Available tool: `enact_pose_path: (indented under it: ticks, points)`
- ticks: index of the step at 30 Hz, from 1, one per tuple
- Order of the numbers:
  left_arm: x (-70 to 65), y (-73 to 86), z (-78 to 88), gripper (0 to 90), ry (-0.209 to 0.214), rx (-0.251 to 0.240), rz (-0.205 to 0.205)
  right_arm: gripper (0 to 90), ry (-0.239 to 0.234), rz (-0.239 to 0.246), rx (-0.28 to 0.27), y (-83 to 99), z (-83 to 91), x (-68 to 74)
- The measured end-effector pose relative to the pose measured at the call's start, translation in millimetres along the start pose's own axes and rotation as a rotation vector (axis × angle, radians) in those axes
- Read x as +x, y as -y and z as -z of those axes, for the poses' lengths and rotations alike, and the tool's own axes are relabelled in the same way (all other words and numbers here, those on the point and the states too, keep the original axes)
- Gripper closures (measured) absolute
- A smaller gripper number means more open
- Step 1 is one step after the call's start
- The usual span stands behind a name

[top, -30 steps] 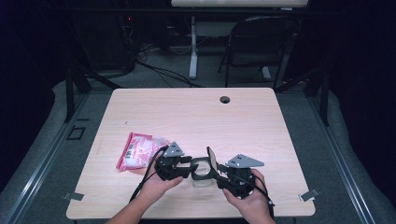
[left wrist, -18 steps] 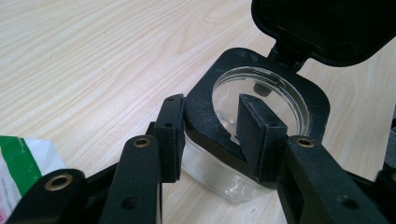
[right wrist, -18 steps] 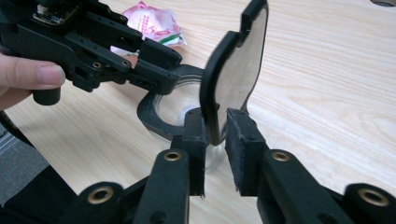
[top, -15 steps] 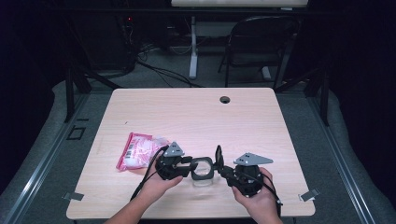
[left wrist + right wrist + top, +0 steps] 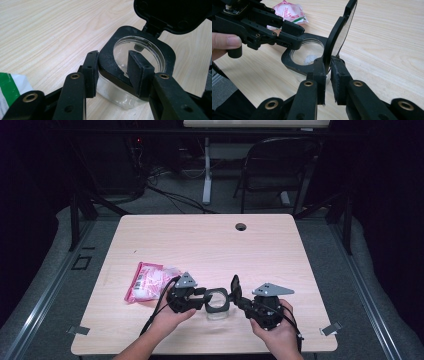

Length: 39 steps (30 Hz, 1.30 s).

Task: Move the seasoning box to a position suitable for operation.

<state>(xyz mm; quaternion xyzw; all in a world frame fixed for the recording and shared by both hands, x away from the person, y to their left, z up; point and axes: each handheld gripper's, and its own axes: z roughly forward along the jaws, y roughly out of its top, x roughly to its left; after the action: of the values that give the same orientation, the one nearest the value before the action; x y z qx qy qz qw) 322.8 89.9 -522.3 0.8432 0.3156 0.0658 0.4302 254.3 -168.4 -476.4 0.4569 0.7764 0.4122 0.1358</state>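
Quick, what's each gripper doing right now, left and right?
Left gripper: shut on the clear container's black rim.
Right gripper: jaws have just been closing, now shut on the container's raised lid.

Clear square jar (image 5: 218,311) with black collar, upright between left gripper (image 5: 204,298) and right gripper (image 5: 235,292); its hinged black lid (image 5: 342,27) stands open, raised beside the right gripper.
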Motion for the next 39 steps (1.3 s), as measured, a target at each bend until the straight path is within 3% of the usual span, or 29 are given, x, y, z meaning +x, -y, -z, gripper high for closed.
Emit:
enact_pose_path:
  ticks: [12, 25, 30, 37, 39]
  points:
    - [-4.8, 4.9, 6.0, 58.2, -0.006, -0.007, 0.007, 84.8, -0.038, -0.072, -0.054, -3.3, -11.2, -16.2]
    - [-12.6, 11.6, 6.3, 55.5, -0.002, -0.037, -0.009, 85.7, -0.021, -0.077, -0.094, -11.7, -26.9, -26.6]
    - [-11.9, 10.2, 14.6, 53.4, -0.032, -0.045, -0.02, 77.2, -0.029, -0.07, -0.07, -12.7, -27.6, -26.2]
    - [3.3, 6.2, 33.3, 51.4, -0.031, -0.063, 0.024, 66.9, -0.079, -0.08, -0.062, -13.8, -19.3, -27.8]
    - [7.8, 4.0, 39.7, 49.8, -0.04, -0.077, 0.02, 63.0, -0.081, -0.078, -0.072, -16.0, -15.4, -28.6]
